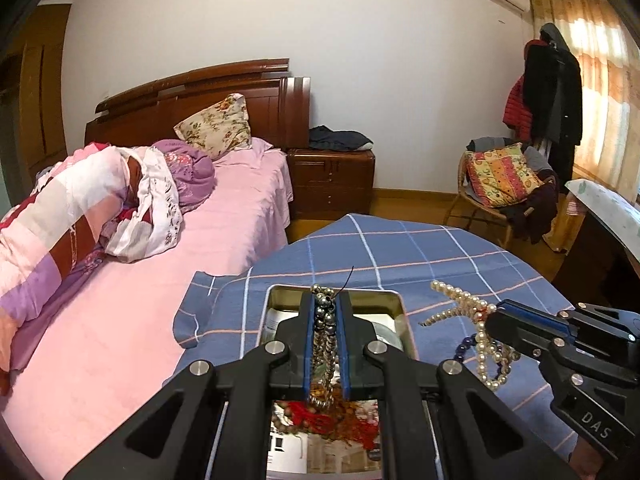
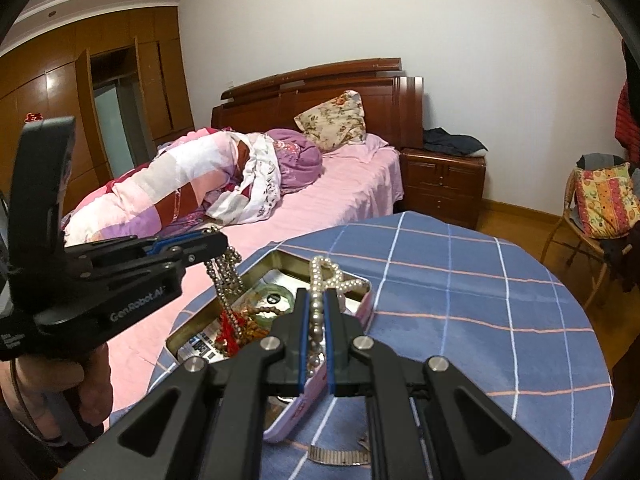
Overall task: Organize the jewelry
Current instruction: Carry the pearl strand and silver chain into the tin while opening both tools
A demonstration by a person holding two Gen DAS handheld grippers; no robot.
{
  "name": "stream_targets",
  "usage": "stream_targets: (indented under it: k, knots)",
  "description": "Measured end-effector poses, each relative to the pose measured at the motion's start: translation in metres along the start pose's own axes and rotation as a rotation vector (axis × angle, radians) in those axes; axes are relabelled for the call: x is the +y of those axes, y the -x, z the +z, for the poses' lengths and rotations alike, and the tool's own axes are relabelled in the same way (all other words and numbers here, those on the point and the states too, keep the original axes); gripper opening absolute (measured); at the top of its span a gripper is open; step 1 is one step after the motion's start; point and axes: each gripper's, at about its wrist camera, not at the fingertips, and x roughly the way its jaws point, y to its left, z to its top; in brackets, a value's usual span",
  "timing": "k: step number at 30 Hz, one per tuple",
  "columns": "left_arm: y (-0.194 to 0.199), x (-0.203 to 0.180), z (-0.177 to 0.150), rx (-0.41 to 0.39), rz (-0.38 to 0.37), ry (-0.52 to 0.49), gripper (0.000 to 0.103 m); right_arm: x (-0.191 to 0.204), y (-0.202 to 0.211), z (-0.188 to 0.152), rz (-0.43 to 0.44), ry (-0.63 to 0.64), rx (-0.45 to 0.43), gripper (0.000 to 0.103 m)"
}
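Note:
An open metal tin [image 2: 362, 280] sits on the blue checked tablecloth [image 2: 460, 300], holding wooden beads, a red tassel [image 2: 230, 326] and a green bangle [image 2: 276, 296]. My left gripper [image 1: 326, 300] hangs over the tin, shut on a strand of silver and dark beads [image 1: 325, 322]; from the right wrist view the left gripper [image 2: 218, 242] shows at the left with the silver beads [image 2: 226, 276] dangling into the tin. My right gripper [image 2: 318, 296] is shut on a pearl necklace [image 2: 318, 280]. In the left wrist view the right gripper [image 1: 490, 320] holds the pearl necklace [image 1: 460, 304] just right of the tin [image 1: 396, 300].
A metal watch band [image 2: 340, 456] lies on the cloth near the table's front edge. Blue beads [image 1: 464, 350] hang with the pearls. A bed [image 1: 224, 220] with a rolled quilt stands left of the table, a nightstand [image 1: 332, 180] behind, a cushioned chair [image 1: 500, 184] at right.

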Motion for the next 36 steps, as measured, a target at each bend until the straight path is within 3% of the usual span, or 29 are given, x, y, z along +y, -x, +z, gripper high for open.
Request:
stream_targets:
  k: [19,36]
  knots:
    - [-0.015,0.020,-0.026,0.080,0.009,0.040,0.009,0.025,-0.032,-0.012,0.077,0.021,0.067,0.009]
    - [-0.029,0.025,-0.048,0.141,0.029,0.029,0.009,0.029,-0.047,-0.030,0.089,0.020,0.132,0.009]
